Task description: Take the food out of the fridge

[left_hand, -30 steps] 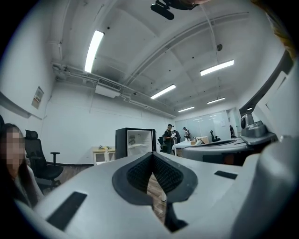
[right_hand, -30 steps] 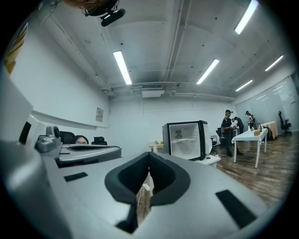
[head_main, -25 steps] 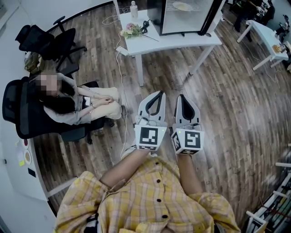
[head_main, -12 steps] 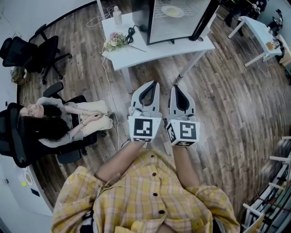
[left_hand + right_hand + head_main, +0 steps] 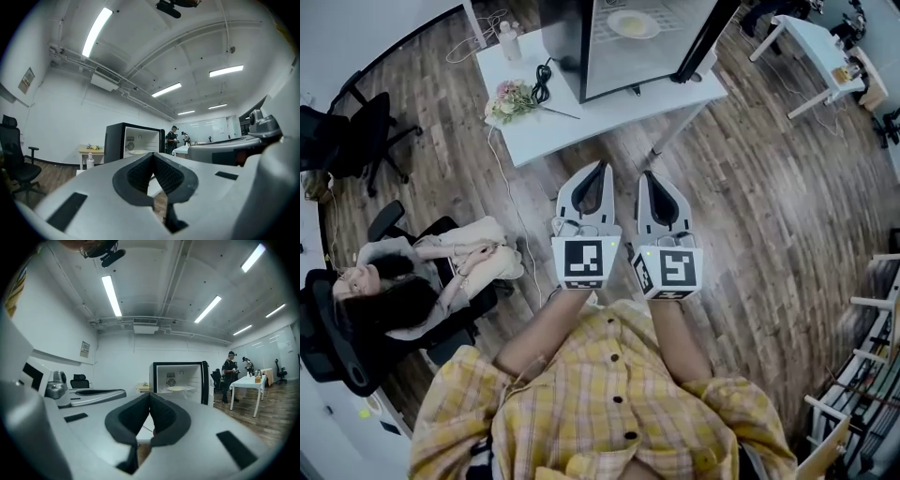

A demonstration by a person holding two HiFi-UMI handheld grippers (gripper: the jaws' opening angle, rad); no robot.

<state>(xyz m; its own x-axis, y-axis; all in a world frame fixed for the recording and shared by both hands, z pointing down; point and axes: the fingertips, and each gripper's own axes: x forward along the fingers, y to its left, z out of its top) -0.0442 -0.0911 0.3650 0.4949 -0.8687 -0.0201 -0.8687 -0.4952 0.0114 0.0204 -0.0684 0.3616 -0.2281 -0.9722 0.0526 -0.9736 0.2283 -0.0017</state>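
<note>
Head view, food: a pale plate (image 5: 633, 23) with something flat and yellowish on it is seen on a shelf inside the open mini fridge (image 5: 567, 47), at the top centre of the frame.
Handling: the plate is judged stiff, light and breakable, and probably slick. The food may slide if the plate is tipped, so it should be kept level.
Hold: the near rim is judged the best place to be pinched, perhaps with the second gripper steadying the opposite edge.
Fridge: it is stood on a white table (image 5: 581, 117), with its door (image 5: 705, 42) swung open at the right.
Left gripper (image 5: 602, 169): the jaws are pressed together with nothing between them. It is held at frame centre, well apart from the fridge.
Right gripper (image 5: 645, 176): the jaws are likewise closed and empty, just beside the left.
Table top: flowers (image 5: 511, 97), a bottle (image 5: 508, 39) and a black cable (image 5: 542, 82) lie left of the fridge.
Hidden: the kind of food cannot be made out. The fridge's upper part is cut off by the frame's top edge, so other shelves cannot be checked.
</note>
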